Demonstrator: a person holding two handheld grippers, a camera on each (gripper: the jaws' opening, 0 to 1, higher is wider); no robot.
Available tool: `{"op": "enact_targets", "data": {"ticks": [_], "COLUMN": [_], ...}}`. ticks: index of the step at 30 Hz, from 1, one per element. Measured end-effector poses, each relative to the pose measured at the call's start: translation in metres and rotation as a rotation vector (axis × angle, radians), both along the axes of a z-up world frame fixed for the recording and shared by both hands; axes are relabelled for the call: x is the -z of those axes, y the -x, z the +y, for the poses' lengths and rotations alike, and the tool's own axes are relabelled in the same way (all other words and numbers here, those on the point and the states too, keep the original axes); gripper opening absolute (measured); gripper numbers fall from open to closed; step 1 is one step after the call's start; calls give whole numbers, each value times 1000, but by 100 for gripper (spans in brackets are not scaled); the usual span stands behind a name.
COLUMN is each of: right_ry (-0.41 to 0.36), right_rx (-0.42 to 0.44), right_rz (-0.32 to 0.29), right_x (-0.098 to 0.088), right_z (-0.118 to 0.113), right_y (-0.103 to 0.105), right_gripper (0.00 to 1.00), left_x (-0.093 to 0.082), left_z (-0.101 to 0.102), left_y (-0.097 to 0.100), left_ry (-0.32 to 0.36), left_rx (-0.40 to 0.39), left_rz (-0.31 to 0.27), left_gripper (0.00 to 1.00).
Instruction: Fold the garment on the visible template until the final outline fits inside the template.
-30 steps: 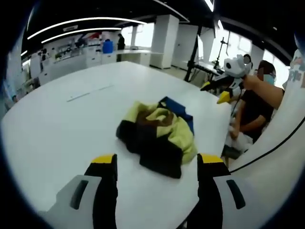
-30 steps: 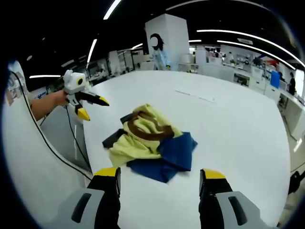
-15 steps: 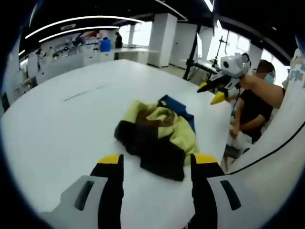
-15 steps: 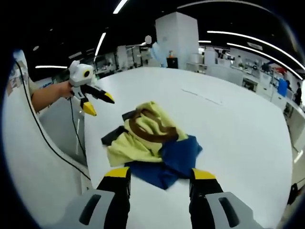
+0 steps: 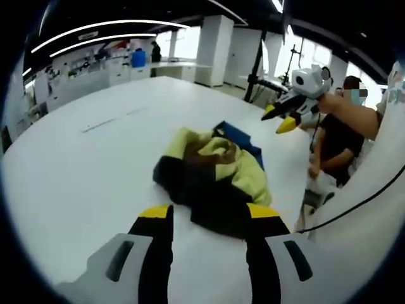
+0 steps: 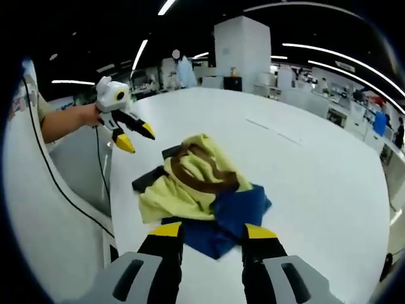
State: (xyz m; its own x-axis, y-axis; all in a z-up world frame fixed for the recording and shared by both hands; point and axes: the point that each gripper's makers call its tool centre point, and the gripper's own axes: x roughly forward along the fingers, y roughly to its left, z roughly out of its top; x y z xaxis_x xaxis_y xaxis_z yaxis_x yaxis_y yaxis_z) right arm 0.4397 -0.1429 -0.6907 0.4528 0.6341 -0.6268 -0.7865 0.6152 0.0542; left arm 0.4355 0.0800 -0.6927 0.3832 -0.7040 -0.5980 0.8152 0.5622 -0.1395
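We see the garment (image 5: 212, 177) lying crumpled in a heap on the white surface (image 5: 82, 164), near the edge at 3 o'clock in the left gripper view. It shows yellow, brown, black and blue cloth. Our left tool (image 5: 207, 218) hovers at its black edge, jaws apart with nothing between them. In the right gripper view the garment (image 6: 199, 183) sits just beyond our right tool (image 6: 212, 231), whose jaws stand parted over the blue part, gripping nothing. The left tool (image 6: 130, 133) appears there at 10 o'clock, held in a hand (image 6: 85, 117) above the surface (image 6: 316, 183) edge.
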Motion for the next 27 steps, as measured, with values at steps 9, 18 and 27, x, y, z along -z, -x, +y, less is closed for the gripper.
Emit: {"op": "enact_targets", "data": {"ticks": [9,18,27], "right_ry": [9,-4,7], "right_rx": [-19,-20,-46], "right_rz": [-3,21,34], "right_x": [8,19,31], "right_z": [4,7,16], "right_y": [-5,-10,-15], "right_gripper": [22,16,11], "left_x": [6,11,17], "left_z": [-1,-4,-8], "left_y": [-5,-11,-18], "left_ry": [-12,-26,-39], "left_rx": [7,19,30], "left_rz": [-2,-4,-3], "left_gripper": [35,29,27]}}
